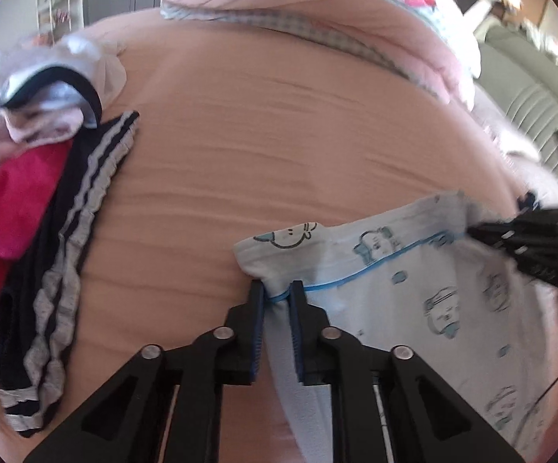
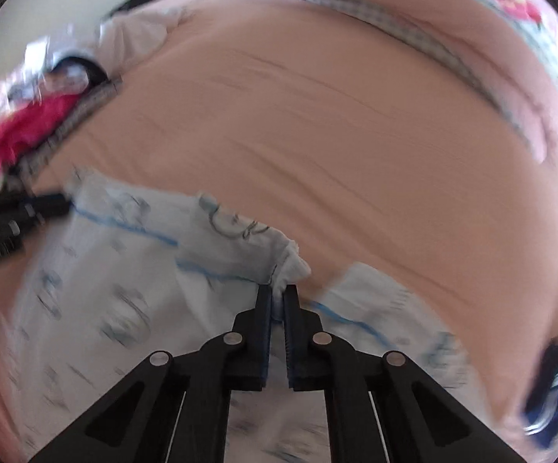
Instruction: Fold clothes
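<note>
A white garment with blue cartoon prints and blue piping [image 1: 414, 293] lies on the peach bedsheet [image 1: 259, 135]. My left gripper [image 1: 277, 289] is shut on a bunched corner of it, right at the piping. In the right wrist view the same garment [image 2: 124, 270] spreads to the left, and my right gripper [image 2: 278, 293] is shut on another gathered edge of it. The right gripper [image 1: 526, 243] shows at the garment's far right edge in the left wrist view. The left gripper [image 2: 16, 216] shows at the garment's left edge in the right wrist view.
A heap of clothes lies at the left: a magenta piece [image 1: 12, 208], a navy garment with white stripes [image 1: 74, 231], white and silvery items [image 1: 39, 77]. A pink quilt [image 1: 317, 7] is piled at the head of the bed. A dark blue item [image 2: 557, 386] lies at right.
</note>
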{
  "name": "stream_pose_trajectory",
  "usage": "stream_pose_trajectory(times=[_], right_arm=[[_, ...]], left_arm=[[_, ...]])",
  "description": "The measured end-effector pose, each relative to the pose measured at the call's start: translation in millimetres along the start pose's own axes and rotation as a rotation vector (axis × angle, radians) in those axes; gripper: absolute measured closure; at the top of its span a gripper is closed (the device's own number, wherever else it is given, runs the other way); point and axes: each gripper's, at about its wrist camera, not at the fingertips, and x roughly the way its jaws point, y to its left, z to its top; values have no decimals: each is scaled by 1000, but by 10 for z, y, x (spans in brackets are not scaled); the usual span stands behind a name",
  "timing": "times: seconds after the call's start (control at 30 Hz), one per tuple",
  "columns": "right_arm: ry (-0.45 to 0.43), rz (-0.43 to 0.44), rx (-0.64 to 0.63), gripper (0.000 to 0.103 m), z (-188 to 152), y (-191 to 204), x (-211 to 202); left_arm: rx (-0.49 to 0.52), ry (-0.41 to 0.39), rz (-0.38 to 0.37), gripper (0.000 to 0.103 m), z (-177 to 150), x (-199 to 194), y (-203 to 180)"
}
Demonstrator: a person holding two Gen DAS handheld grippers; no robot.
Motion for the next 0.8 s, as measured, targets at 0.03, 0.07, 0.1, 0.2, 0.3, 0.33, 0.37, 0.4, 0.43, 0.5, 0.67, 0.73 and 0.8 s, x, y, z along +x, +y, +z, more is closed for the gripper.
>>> stream_pose_trajectory(times=[0.03,0.07,0.1,0.2,0.3,0.33,0.37,0.4,0.43,0.5,0.67,0.73,0.8], right_arm=[[18,-42,-33,99,-34,-42,11],[36,-67,-49,99,-65,-88,32],[52,-83,-57,99,-97,-141,57],[55,-124,-43,98,-151,-256,42],[23,-123,121,98,-130,-490,-22],[13,-98,186,97,-137,-576,-48],[-2,-65,231,95,-140,-627,-79],[-22,-28,241,95,-125,-619,-112],[-42,-2,223,94,-95,-555,-147],[-76,42,183,94,-3,-346,-188],[29,60,166,94,129,-23,76],[84,51,206,94,120,-5,237],[88,55,200,94,57,26,220]], left_arm=[[12,3,14,93,-1,-5,-8],[15,4,15,93,3,-2,-12],[12,5,12,93,8,2,-8],[7,7,11,93,11,1,3],[2,8,11,93,12,-3,11],[-6,8,7,93,11,-5,19],[-19,6,-1,93,8,-6,32],[-29,6,-9,93,6,-9,42],[-37,5,-16,93,3,-14,52],[-43,7,-22,93,-8,-46,76],[-42,12,-19,93,10,-30,30],[-42,13,-21,93,5,-47,44],[-42,15,-22,93,6,-55,55]])
